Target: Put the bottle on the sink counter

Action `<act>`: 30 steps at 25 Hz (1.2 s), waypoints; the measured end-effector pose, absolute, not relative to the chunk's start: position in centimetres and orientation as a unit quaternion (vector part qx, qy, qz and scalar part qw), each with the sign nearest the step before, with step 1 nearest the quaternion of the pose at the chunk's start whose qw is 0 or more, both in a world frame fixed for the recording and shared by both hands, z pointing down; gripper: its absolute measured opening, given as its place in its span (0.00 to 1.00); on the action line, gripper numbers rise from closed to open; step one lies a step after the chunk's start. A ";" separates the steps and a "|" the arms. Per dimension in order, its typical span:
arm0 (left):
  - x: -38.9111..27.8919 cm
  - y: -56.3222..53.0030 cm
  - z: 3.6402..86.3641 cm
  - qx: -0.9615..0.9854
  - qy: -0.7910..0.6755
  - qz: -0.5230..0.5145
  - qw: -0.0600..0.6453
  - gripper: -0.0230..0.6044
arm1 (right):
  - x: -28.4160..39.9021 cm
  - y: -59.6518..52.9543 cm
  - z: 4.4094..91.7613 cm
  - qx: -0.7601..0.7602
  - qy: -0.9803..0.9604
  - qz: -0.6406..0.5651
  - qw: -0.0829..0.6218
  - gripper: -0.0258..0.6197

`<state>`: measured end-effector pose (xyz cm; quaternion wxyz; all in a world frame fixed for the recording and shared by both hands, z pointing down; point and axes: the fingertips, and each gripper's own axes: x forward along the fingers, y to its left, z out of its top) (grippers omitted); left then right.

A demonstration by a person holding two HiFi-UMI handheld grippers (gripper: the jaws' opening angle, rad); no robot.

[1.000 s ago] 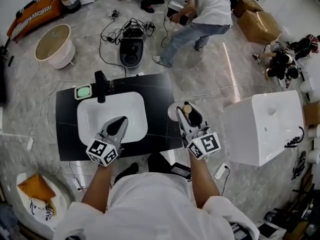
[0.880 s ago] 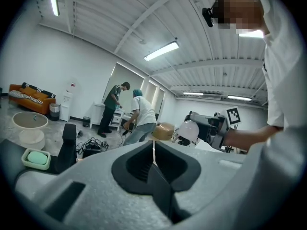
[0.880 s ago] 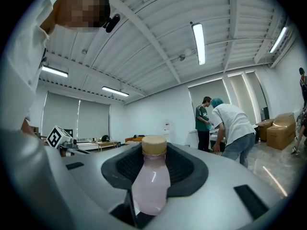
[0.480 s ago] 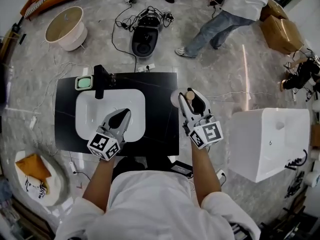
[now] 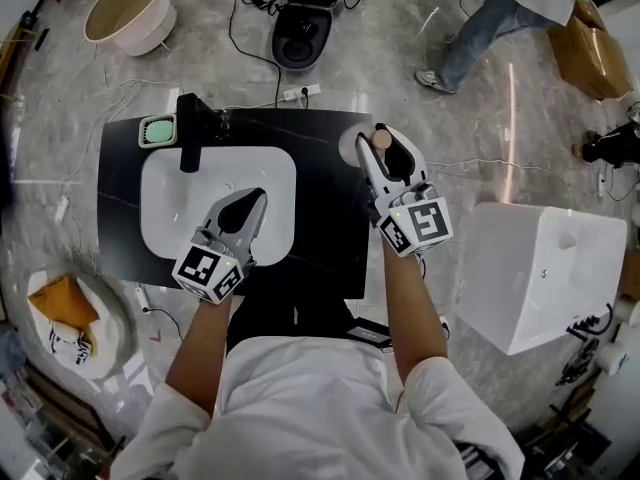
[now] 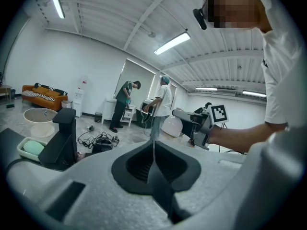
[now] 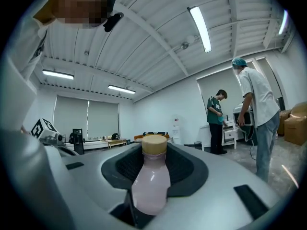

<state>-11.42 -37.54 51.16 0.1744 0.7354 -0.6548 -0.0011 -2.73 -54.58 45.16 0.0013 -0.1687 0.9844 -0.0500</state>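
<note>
The bottle (image 7: 150, 185) is pale pink with a tan cap (image 5: 380, 139). My right gripper (image 5: 386, 152) is shut on it and holds it upright, cap uppermost, over the right far part of the black sink counter (image 5: 325, 203). In the right gripper view, the dark pads of the right gripper (image 7: 154, 169) press on the bottle's body. My left gripper (image 5: 250, 204) hovers over the white basin (image 5: 170, 218), shut with nothing in it. The left gripper view shows the left gripper (image 6: 153, 163) with its jaws pressed together.
A black faucet (image 5: 189, 133) and a green soap dish (image 5: 157, 130) stand at the counter's far left. A white box-like unit (image 5: 545, 268) sits to the right. On the floor are a black appliance (image 5: 301, 34), cables and a round tub (image 5: 125, 8). A person (image 5: 520, 8) walks far right.
Both grippers have moved forward over the counter. The right one carried the bottle from the near right edge toward the far right corner. The person in the background walked off to the right.
</note>
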 end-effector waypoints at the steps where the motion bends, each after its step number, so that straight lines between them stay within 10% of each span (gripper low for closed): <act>1: -11.8 -37.6 51.7 0.734 -0.656 -0.002 0.177 0.08 | -3.4 -54.8 45.6 -0.168 0.985 -0.048 -0.001 0.26; 30: -19.1 -39.3 60.5 0.671 -0.719 0.024 0.179 0.08 | -9.7 -59.0 59.1 -0.201 0.976 -0.059 -0.066 0.26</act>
